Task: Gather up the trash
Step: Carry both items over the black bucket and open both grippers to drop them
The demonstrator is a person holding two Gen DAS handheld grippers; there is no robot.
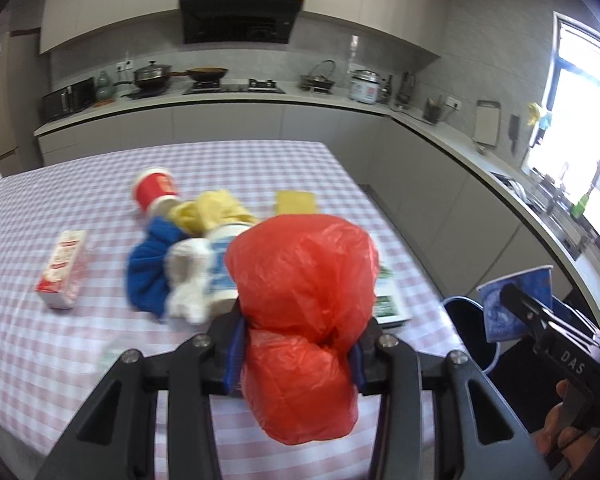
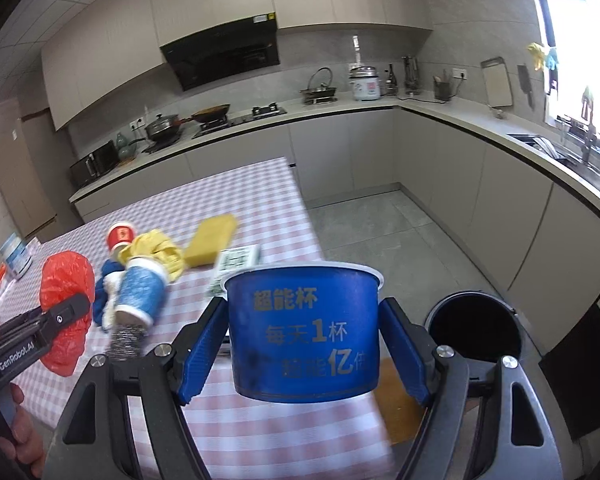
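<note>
Two tools are in my hands, and each is clamped on a piece of trash. My left tool (image 1: 300, 344) pinches a crumpled red plastic bag (image 1: 304, 296) at its waist, so the bag bulges above and below the blue pads. My right tool (image 2: 303, 344) grips a blue paper cup (image 2: 304, 328) by its sides, upright, with gold and white print facing me. Both are lifted over the near edge of the worktop (image 1: 40, 320), which wears a pink and white checked cloth. Just right of that edge, on the floor, stands a round black bin (image 2: 474, 328) with its mouth open.

Farther in on the cloth lies a heap: a second blue and white cup (image 2: 142, 292) on its side, a blue cloth (image 1: 148, 272), something white and fluffy (image 1: 188, 280), a yellow glove (image 1: 216, 212) and a red cup (image 1: 156, 190) tipped over. A red and white carton (image 1: 62, 268) lies apart to the left. A yellow sponge (image 2: 211, 240) and a green and white leaflet (image 2: 236, 260) lie to the right. Beyond runs the kitchen counter (image 1: 220, 98) with pans.
</note>
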